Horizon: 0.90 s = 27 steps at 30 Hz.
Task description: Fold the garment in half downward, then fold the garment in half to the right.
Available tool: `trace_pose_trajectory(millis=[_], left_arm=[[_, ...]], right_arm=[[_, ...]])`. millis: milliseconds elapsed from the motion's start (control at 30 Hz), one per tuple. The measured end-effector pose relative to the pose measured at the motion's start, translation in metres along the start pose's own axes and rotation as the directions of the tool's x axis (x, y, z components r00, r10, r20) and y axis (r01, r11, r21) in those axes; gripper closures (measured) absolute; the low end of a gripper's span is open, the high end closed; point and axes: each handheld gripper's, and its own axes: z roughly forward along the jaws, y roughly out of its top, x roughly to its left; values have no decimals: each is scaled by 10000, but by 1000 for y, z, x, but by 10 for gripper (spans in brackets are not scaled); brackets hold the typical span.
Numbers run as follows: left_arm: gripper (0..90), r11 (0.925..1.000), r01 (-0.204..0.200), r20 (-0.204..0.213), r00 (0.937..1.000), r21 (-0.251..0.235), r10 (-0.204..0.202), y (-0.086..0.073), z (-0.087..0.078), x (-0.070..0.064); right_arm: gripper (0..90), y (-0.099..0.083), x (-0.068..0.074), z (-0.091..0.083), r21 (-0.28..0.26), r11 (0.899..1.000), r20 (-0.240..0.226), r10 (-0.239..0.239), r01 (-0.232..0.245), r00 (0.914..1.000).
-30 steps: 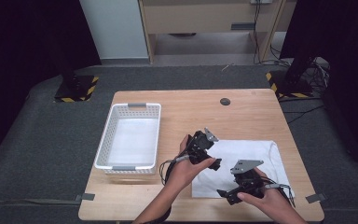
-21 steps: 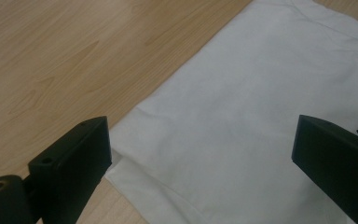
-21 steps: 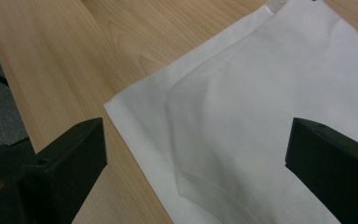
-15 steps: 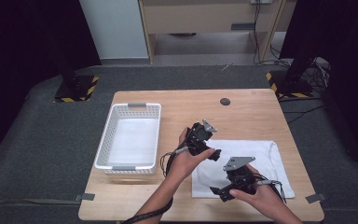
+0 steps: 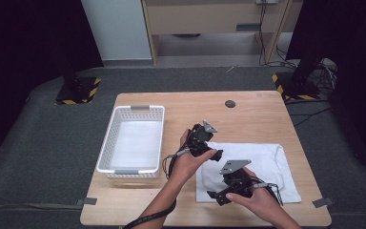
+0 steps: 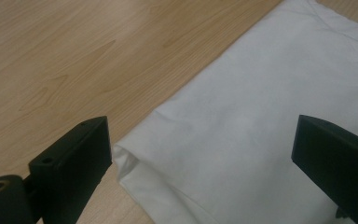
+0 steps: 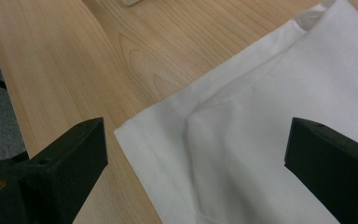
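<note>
A folded white cloth (image 5: 267, 164) lies flat on the right half of the wooden table (image 5: 257, 114). My left gripper (image 5: 214, 155) hovers at the cloth's far left corner. In the left gripper view its jaws stand wide apart (image 6: 200, 154), with that folded corner of the cloth (image 6: 261, 102) between them and nothing held. My right gripper (image 5: 215, 195) is at the cloth's near left corner. The right gripper view shows it open (image 7: 196, 154) over the cloth's (image 7: 270, 107) hemmed corner, just above the wood.
A white plastic basket (image 5: 106, 143) with a white lining stands on the left half of the table; its rim (image 7: 133, 2) peeks in at the top of the right gripper view. A small black disc (image 5: 229, 103) lies near the far edge. Cables trail from both grippers.
My right gripper has slid left along the cloth's near edge to its left corner. My left gripper shifted slightly away from the person, over the far left corner. Both stayed open.
</note>
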Motion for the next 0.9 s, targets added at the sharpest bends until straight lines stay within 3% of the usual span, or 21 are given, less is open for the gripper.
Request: trace_pose_trajectory(millis=[467,900], left_arm=[[50,9996,186,-36,9998,-206,-187,-7,14,6],[55,9987,443,-237,9987,-262,-449,-20,26,13]], right_arm=[[77,1,7,19,-25,9999,-70,-158,158,9999],[95,-5,11,27,-43,9999,-30,-126,126,9999]])
